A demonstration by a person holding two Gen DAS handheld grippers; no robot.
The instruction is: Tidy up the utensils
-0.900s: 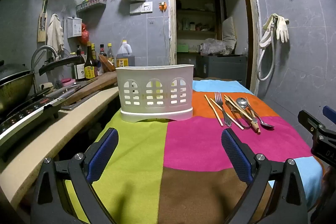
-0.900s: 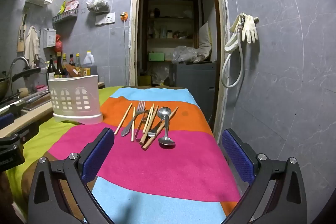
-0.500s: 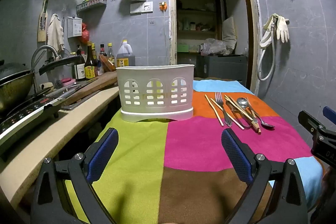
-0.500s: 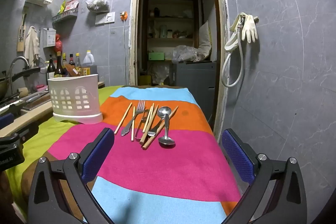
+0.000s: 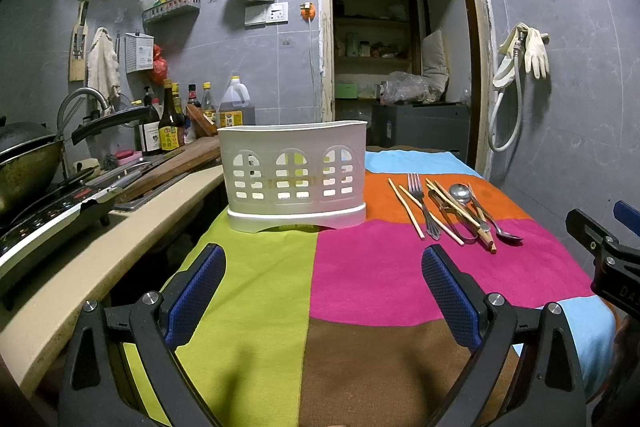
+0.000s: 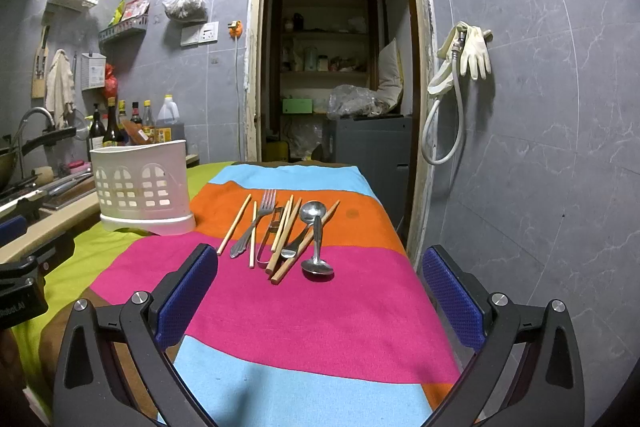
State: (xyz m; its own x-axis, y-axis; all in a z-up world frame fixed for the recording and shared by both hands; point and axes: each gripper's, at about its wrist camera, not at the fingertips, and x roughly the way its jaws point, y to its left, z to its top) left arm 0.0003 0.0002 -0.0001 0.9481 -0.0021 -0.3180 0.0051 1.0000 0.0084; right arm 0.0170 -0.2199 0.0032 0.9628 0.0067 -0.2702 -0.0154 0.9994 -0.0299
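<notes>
A white slotted utensil holder (image 5: pixel 294 177) (image 6: pixel 142 185) stands upright on a colour-block tablecloth (image 5: pixel 368 275) (image 6: pixel 304 311). To its right lies a loose pile of utensils: a fork (image 5: pixel 420 201) (image 6: pixel 256 225), a spoon (image 6: pixel 316 239) (image 5: pixel 480 211), metal tongs (image 6: pixel 270 237) and several wooden chopsticks (image 6: pixel 234 225) (image 5: pixel 406 207). My left gripper (image 5: pixel 322 293) hovers open in front of the holder, well short of it. My right gripper (image 6: pixel 320 291) is open too, just short of the pile, with nothing between its fingers.
A counter (image 5: pixel 100 251) along the left carries a wok (image 5: pixel 28 163), a hob, a cutting board and bottles (image 5: pixel 168 125). The wall at the right holds a hose and rubber gloves (image 6: pixel 472 53). An open doorway (image 6: pixel 332 75) lies beyond the table's far end.
</notes>
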